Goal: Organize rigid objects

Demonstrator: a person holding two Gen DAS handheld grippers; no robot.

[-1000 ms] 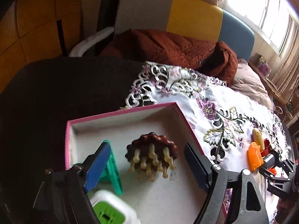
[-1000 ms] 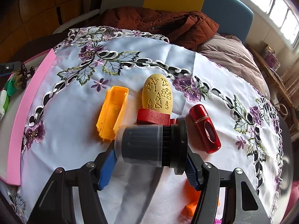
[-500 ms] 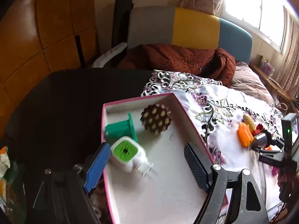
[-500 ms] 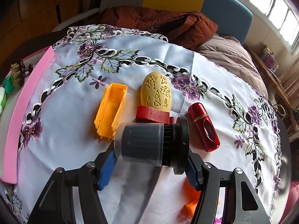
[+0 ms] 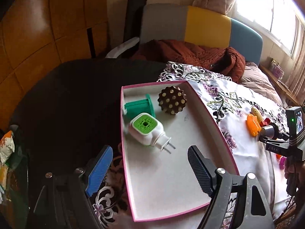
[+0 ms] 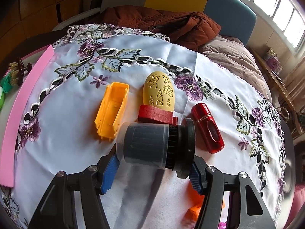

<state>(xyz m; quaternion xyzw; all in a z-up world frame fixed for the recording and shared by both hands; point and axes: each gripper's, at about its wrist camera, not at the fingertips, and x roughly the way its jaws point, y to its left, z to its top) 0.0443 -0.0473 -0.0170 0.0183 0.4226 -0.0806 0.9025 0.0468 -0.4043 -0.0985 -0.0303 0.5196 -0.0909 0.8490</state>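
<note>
My right gripper [image 6: 152,171] is shut on a dark cylinder with a clear cap [image 6: 152,145], held above the embroidered cloth; it also shows in the left wrist view [image 5: 266,131]. Beyond it lie an orange tray-shaped piece [image 6: 112,112], a yellow pierced egg [image 6: 159,93] on a red base [image 6: 156,115], and a red capsule [image 6: 207,127]. My left gripper [image 5: 150,164] is open and empty above the near end of a pink-rimmed box [image 5: 215,126]. The box holds a green-and-white plug-in device [image 5: 146,131], a green spool [image 5: 139,106] and a brown studded disc [image 5: 172,100].
An orange piece [image 6: 196,208] lies under my right gripper's fingers. The pink box edge [image 6: 22,103] is at the left of the right wrist view. A brown jacket [image 5: 190,55] lies on the sofa behind. The dark tabletop [image 5: 66,99] lies left of the box.
My left gripper has pulled back and up from the box, so the whole box and the plug-in device now show. My right gripper holds the cylinder almost still.
</note>
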